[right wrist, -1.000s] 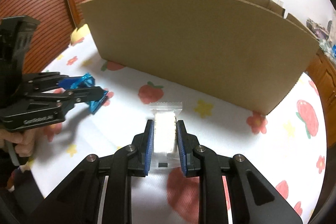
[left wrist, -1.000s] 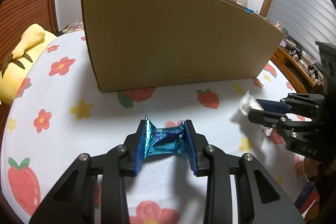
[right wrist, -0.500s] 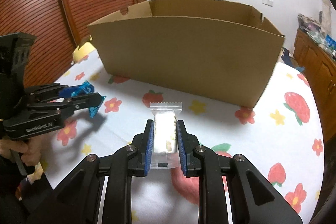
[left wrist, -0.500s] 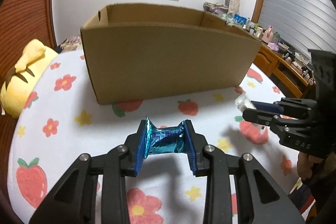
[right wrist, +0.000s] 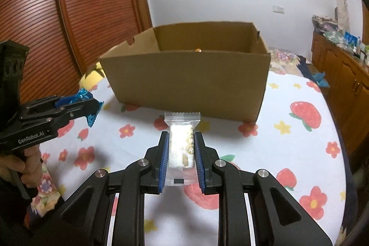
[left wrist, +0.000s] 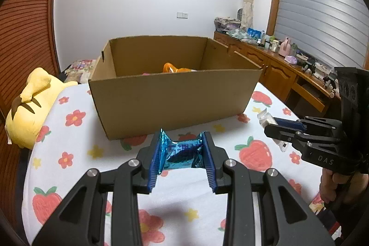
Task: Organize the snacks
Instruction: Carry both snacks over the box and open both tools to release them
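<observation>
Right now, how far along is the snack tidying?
Partly done: an orange packet already lies in the cardboard box. In hand: the left hand-held gripper clamps a blue foil candy, the right hand-held gripper a clear-wrapped white snack, both short of the box. Left: drop both in. Another blue wrapper waits beside the box.

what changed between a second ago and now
Both grippers rose: the views now look over the box rim to an orange snack inside, where before only its front wall showed. Nothing was taken or let go. The left gripper stays shut on the blue candy, the right gripper on the white snack; the box has not moved.
</observation>
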### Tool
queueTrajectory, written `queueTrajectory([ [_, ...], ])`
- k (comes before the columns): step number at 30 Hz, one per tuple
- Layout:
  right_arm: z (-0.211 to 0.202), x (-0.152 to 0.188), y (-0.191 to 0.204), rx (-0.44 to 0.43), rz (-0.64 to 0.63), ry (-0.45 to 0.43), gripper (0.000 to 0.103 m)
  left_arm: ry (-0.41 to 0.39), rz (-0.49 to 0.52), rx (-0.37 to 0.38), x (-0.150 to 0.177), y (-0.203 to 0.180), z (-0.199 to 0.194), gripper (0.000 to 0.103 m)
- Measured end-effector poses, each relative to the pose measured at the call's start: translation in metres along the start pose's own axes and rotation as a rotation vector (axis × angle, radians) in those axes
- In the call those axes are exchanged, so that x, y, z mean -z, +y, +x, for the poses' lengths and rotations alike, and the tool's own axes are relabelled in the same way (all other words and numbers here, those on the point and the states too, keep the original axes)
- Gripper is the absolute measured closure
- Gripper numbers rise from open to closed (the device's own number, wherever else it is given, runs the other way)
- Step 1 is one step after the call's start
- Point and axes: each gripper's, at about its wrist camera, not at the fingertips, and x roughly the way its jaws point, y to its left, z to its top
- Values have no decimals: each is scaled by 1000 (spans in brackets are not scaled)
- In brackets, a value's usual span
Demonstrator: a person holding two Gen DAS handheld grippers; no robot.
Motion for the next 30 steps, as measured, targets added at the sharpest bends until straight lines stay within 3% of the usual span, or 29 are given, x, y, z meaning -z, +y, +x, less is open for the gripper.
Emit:
queueTrajectory([
  [16, -20, -28, 4, 16, -24, -94, 83, -72, 35, 8, -31, -4, -16, 70],
  [30, -14, -77, -10, 49, -57, -135, 83, -84, 55, -18, -89, 15, 14, 70],
])
